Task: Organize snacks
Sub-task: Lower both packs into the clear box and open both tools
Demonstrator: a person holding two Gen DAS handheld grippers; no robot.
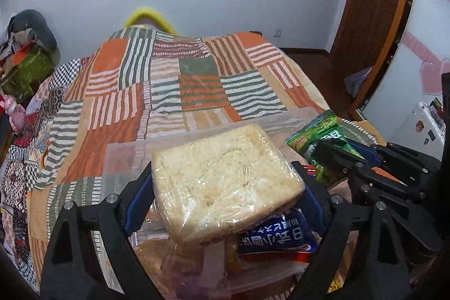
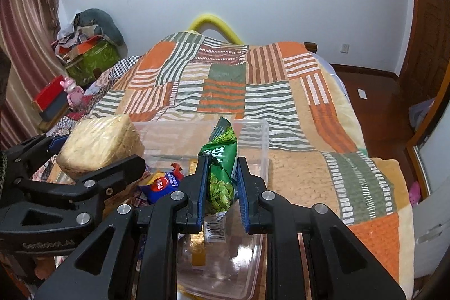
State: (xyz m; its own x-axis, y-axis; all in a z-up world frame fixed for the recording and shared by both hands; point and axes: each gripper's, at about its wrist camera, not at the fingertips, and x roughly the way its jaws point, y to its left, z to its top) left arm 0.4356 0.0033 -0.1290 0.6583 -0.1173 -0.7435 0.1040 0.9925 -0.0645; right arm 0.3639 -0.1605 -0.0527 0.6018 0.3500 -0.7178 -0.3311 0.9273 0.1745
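Note:
My left gripper is shut on a plastic-wrapped pale bread block and holds it above a clear plastic box on the bed. The block also shows in the right wrist view. A blue snack pack lies in the box under it. My right gripper is shut on a green snack bag, held upright over the clear box. The green bag shows in the left wrist view too.
The box sits on a striped orange and green patchwork blanket covering the bed. Clutter with a green box stands at the far left. A wooden door and dark floor lie to the right.

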